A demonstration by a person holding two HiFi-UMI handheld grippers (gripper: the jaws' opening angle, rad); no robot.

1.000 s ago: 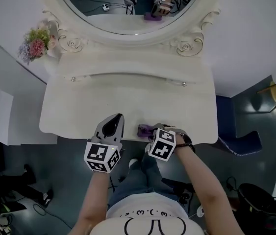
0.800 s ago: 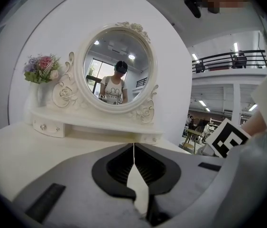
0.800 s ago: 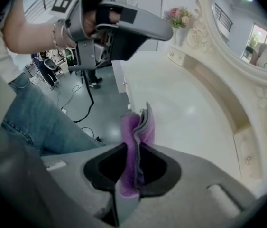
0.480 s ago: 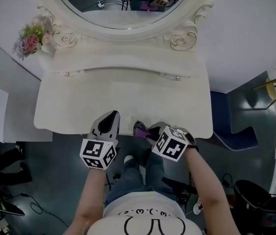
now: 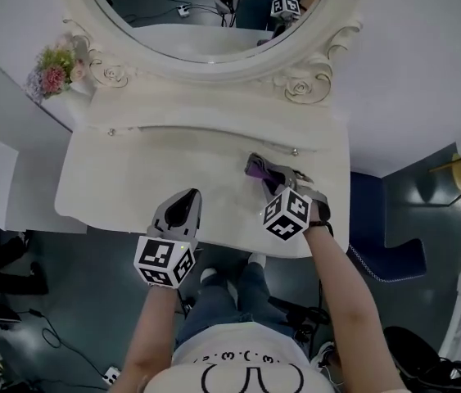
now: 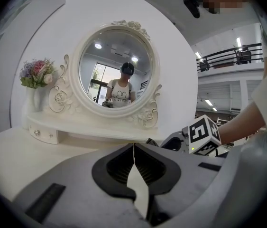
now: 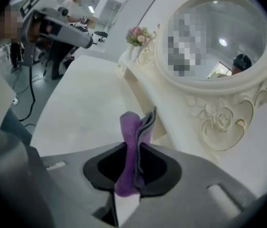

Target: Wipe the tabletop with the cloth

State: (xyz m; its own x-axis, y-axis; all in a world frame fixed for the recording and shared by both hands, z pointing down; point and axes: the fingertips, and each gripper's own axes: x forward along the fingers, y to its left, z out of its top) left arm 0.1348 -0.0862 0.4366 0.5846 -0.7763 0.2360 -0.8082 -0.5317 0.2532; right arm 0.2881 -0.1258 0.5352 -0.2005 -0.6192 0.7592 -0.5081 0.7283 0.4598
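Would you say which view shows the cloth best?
The right gripper view: the cloth stands large, clamped between the jaws. The head view shows it small against the tabletop; the left gripper view doesn't clearly show it.

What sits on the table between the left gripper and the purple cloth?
Nothing: in the head view, only bare white tabletop separates the left gripper from the purple cloth.
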